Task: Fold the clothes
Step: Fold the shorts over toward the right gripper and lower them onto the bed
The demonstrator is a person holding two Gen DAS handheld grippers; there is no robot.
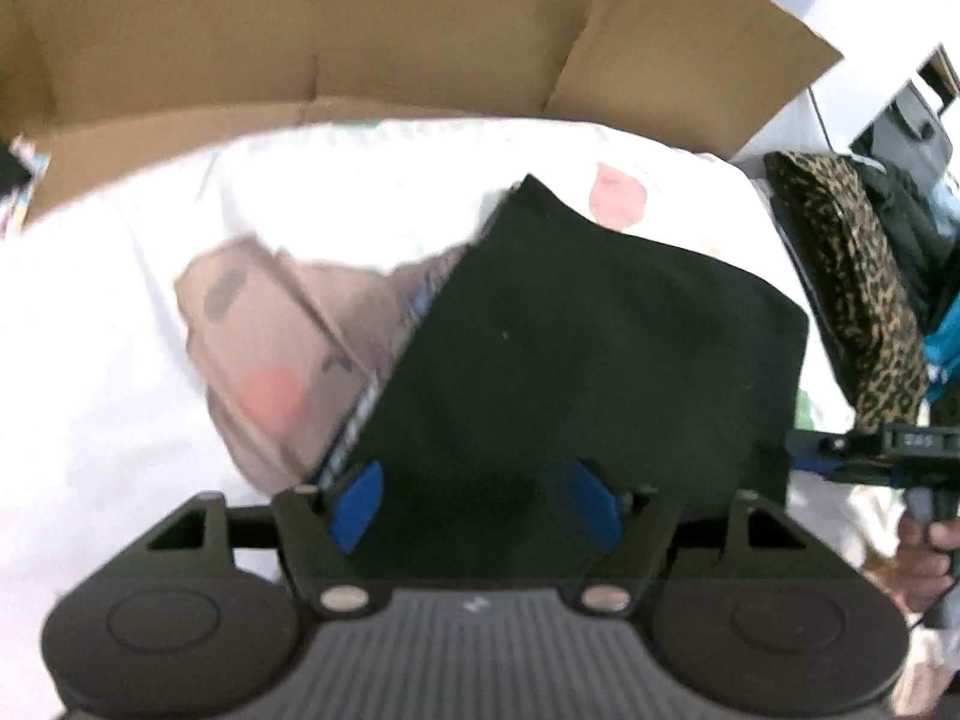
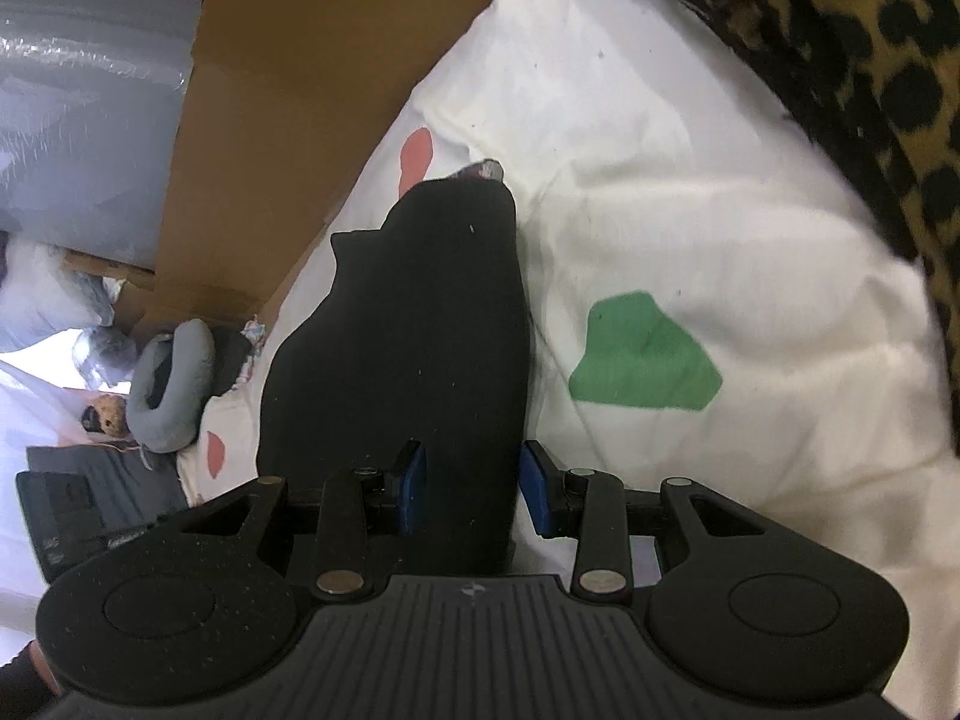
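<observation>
Off to the left of the left tongs (image 1: 474, 501) lies a beige-pink garment (image 1: 270, 348), blurred, partly tucked under the black garment (image 1: 576, 354) that spreads straight ahead of them on the white bedspread (image 1: 120, 312). The left tongs stand well apart above the black cloth, their blue pads (image 1: 360, 504) clear of it, gripping nothing. To their right, beyond the cloth's edge, the right tongs (image 2: 474, 489) show as a small dark tool held in a hand (image 1: 924, 558), with a leopard-print garment (image 1: 852, 294) heaped behind.

In the right wrist view a folded ridge of the black garment runs forward from between the right tongs, which are partly parted; the left pad seems to touch the cloth, but whether they truly pinch it I cannot tell. A green patch on the bedspread lies just right of them.

Judging by this, a fold of the black garment looks just laid, with the left side let go. The next move likely calls for freeing the right edge, then smoothing or making another fold.

Hard to read: the black cloth hides its own creases, its near edge is cut off by the tool bodies, and the left view is smeared.
</observation>
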